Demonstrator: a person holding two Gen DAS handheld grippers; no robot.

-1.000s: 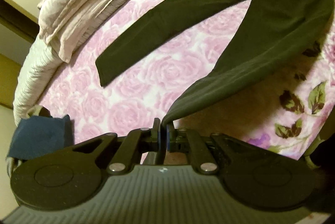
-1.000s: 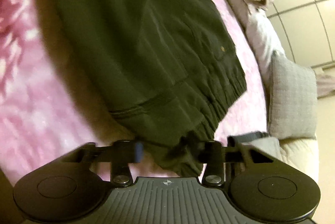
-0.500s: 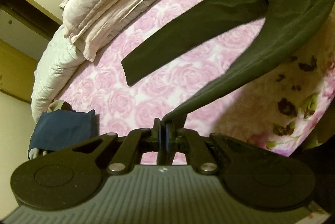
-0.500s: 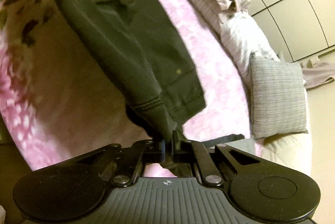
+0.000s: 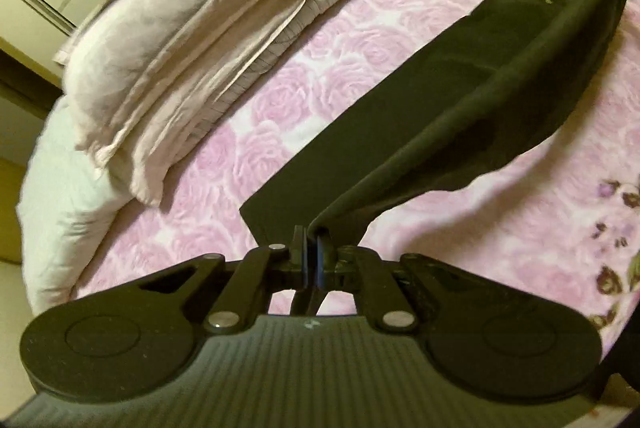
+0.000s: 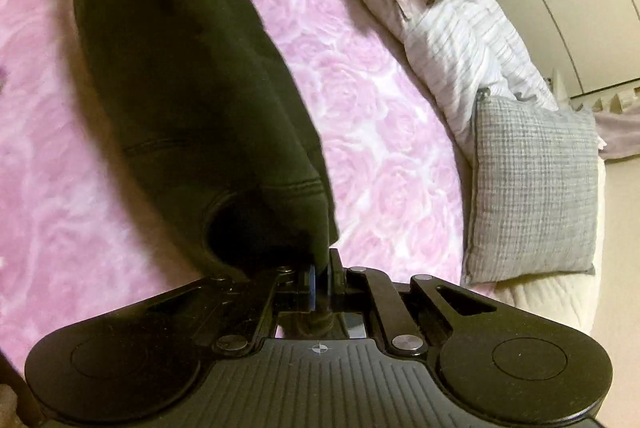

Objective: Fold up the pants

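The dark pants [image 5: 460, 115], soft and limp, were held above the bed [image 5: 360, 39]; hem clamped in the left gripper [image 5: 311, 248], waistband in the right gripper [image 6: 320, 268].

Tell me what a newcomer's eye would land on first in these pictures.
The dark pants stand out first, stretched across the pink rose-print bedspread with one leg lifted over the other. The left gripper pinches a leg hem and the right gripper pinches the waistband. A rumpled pale quilt lies along the far edge.
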